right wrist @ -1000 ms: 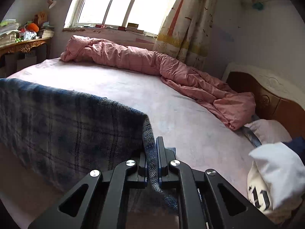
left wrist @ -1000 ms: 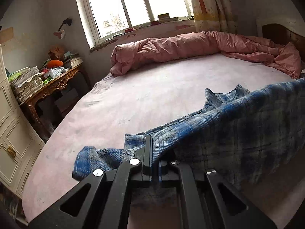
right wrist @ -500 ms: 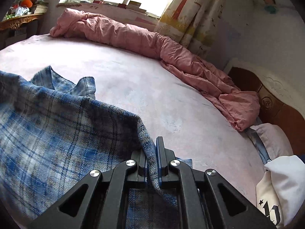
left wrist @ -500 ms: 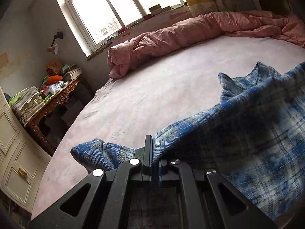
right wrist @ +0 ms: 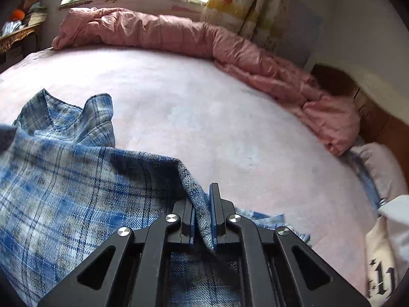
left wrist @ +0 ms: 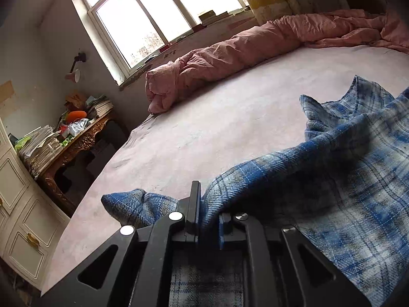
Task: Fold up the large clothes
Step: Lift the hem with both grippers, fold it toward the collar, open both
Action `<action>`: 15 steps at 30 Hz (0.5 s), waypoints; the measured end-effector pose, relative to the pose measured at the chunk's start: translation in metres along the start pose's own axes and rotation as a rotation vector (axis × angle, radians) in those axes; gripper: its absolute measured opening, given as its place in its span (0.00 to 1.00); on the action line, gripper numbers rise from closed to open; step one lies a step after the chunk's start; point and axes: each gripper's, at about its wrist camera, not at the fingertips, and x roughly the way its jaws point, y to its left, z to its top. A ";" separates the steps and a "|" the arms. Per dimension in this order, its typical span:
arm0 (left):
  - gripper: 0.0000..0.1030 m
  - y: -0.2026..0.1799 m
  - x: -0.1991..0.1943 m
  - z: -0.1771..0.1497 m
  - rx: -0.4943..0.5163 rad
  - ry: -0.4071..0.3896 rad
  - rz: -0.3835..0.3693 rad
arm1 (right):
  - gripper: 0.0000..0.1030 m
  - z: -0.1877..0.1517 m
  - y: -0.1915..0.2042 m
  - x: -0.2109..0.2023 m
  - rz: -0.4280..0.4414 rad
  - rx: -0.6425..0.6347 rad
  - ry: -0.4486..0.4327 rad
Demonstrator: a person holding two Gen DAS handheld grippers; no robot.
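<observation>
Left gripper (left wrist: 207, 220): jaws opening, a small gap showing, shirt (left wrist: 332, 179) edge still between them and draped off to their right. Right gripper (right wrist: 203, 217): jaws nearly closed, pinching a fold of the same shirt, which spreads to their left. Shirt lies on the bed (right wrist: 204, 107) just ahead of both jaws, collar (right wrist: 76, 117) up and farther out. Beyond it, bare sheet, then a pink duvet (left wrist: 255, 53) rolled along the far edge under the window (left wrist: 153, 18).

Shirt (left wrist: 345, 179): spread on bed (left wrist: 217, 128), near edge
Duvet (left wrist: 242, 51): bunched behind shirt, under window (left wrist: 153, 18)
Desk (left wrist: 76, 143): left of bed
</observation>
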 end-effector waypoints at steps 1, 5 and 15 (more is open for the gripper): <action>0.18 0.003 0.002 -0.001 -0.013 0.007 -0.014 | 0.08 -0.001 -0.003 0.005 0.023 0.026 0.019; 0.81 0.016 0.005 0.001 -0.070 0.030 -0.015 | 0.08 -0.004 -0.013 0.010 0.094 0.056 0.055; 0.99 0.014 -0.081 -0.007 0.087 -0.206 -0.043 | 0.91 -0.019 -0.042 -0.043 0.108 0.069 -0.093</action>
